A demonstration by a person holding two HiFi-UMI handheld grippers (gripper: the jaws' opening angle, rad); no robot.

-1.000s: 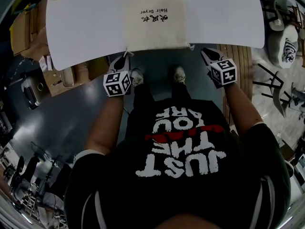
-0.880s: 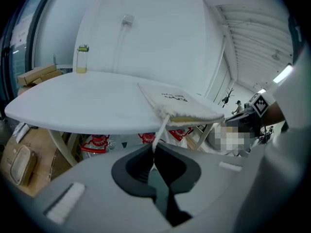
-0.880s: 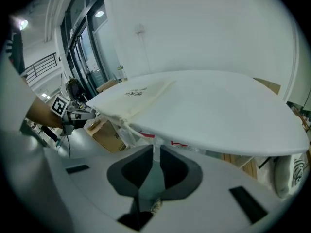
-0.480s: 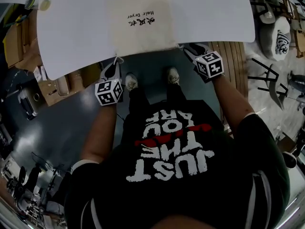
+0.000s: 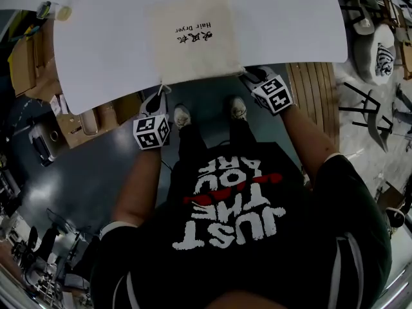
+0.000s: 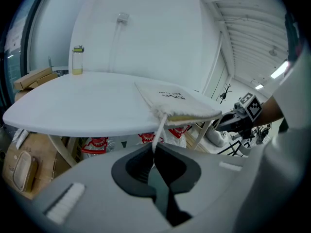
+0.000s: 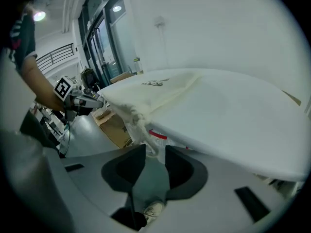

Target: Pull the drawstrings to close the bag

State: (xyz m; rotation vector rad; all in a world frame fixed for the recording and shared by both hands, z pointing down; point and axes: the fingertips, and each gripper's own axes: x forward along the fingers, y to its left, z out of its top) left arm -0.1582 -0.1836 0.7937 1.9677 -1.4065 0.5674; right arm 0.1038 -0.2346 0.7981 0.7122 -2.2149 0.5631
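Just at the near edge of the white table [image 5: 290, 18] lies a cream drawstring bag [image 5: 193, 37]. The left gripper [image 6: 154, 157] is clamped on the left drawstring [image 6: 159, 130]. The right gripper [image 7: 150, 154] has its jaws opening, with the right drawstring [image 7: 146, 135] hanging between their tips.

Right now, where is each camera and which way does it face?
Head view: on head, facing down at table and bag; torso, forearms, left gripper, right gripper show.
Left gripper view: on left gripper, facing bag; jaws shut on left drawstring.
Right gripper view: on right gripper, facing bag; jaws opening, right drawstring between.
Shared: all show bag.
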